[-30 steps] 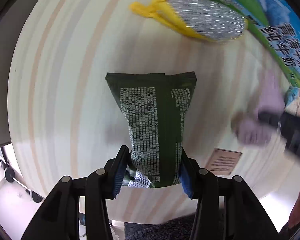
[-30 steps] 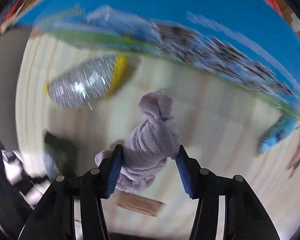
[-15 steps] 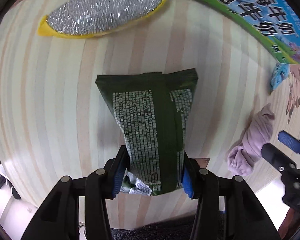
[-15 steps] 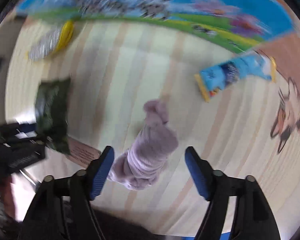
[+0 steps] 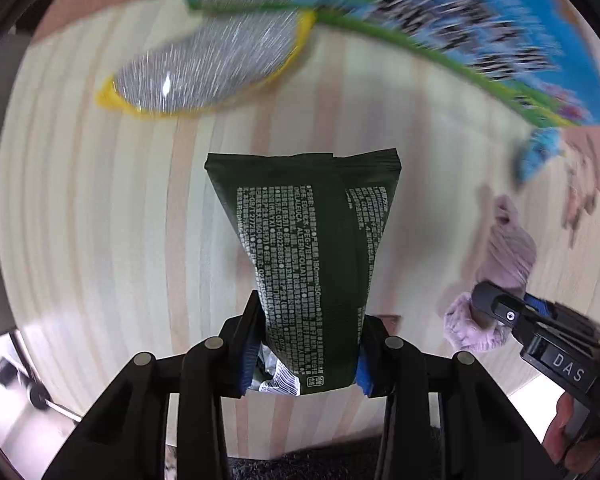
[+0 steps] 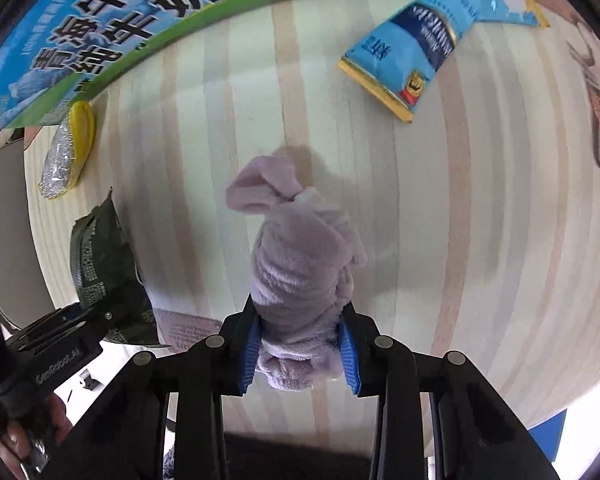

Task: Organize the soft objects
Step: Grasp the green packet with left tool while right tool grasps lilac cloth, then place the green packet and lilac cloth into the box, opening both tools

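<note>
My left gripper [image 5: 306,354] is shut on the near end of a dark green soft pack [image 5: 306,240] with white print, held over the pale wooden table [image 5: 100,220]. My right gripper [image 6: 300,350] is shut on a knotted lilac fluffy cloth [image 6: 300,260]. In the left wrist view the cloth [image 5: 508,248] and right gripper [image 5: 500,308] sit at the right. In the right wrist view the green pack [image 6: 100,268] and left gripper [image 6: 96,316] sit at the left.
A silver-and-yellow scrubbing pad [image 5: 216,68] lies at the far left, also in the right wrist view [image 6: 66,152]. A big blue-green milk carton box [image 6: 100,32] lies along the back. A light-blue snack packet [image 6: 416,44] lies at the far right. A small brown label [image 6: 184,326] lies near the table's front edge.
My right gripper, open around the lilac cloth half a second ago, has shut on it again. My left gripper keeps its hold on the green pack and has swung its view slightly.
</note>
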`<state>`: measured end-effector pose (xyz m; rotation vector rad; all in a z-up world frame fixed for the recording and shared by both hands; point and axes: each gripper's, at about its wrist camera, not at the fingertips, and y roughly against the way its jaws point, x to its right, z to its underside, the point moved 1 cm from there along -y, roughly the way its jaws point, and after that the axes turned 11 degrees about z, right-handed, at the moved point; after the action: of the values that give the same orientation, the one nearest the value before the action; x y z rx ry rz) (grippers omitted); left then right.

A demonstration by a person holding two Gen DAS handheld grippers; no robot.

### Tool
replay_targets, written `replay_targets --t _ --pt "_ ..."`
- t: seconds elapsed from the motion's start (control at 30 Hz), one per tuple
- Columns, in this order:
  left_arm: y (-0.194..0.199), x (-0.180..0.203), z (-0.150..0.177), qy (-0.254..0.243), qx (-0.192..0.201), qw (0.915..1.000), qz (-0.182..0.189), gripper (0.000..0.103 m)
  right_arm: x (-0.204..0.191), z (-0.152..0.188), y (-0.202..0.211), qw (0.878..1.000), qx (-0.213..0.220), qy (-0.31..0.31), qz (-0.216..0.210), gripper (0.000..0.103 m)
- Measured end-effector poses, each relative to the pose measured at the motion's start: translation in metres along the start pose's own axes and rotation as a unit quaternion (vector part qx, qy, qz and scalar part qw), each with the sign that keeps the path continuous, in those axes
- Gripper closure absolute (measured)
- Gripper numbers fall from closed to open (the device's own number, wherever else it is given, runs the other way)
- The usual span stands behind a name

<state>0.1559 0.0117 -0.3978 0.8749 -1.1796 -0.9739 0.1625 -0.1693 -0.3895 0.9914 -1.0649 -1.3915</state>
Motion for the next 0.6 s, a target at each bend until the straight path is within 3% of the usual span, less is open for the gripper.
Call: replay_targets --t 0.17,0.23,0.33,0.47,0.6 --pt "0.075 0.038 0.002 -0.045 0.057 0.9963 0.046 0.068 -0.003 0.004 0.069 0.998 0.045 0.030 -0.027 0.068" --pt "0.112 0.058 -0.011 -0.073 0.089 0.9919 0.054 0.068 -0.005 0.002 0.115 0.995 0.084 0.047 -0.038 0.068" --pt "0.143 0.077 -0.043 -0.093 0.099 0.9884 0.068 0.068 -0.009 -0.014 0.166 0.989 0.128 0.061 -0.044 0.068" --pt "0.149 0.086 -0.103 -0.089 0.083 0.9904 0.066 0.068 -0.032 -0.054 0.207 0.982 0.169 0.068 -0.040 0.068" --pt "0.121 0.078 -0.166 -0.073 0.028 0.9957 0.050 0.068 -0.042 -0.113 0.200 0.984 0.170 0.049 -0.037 0.068"
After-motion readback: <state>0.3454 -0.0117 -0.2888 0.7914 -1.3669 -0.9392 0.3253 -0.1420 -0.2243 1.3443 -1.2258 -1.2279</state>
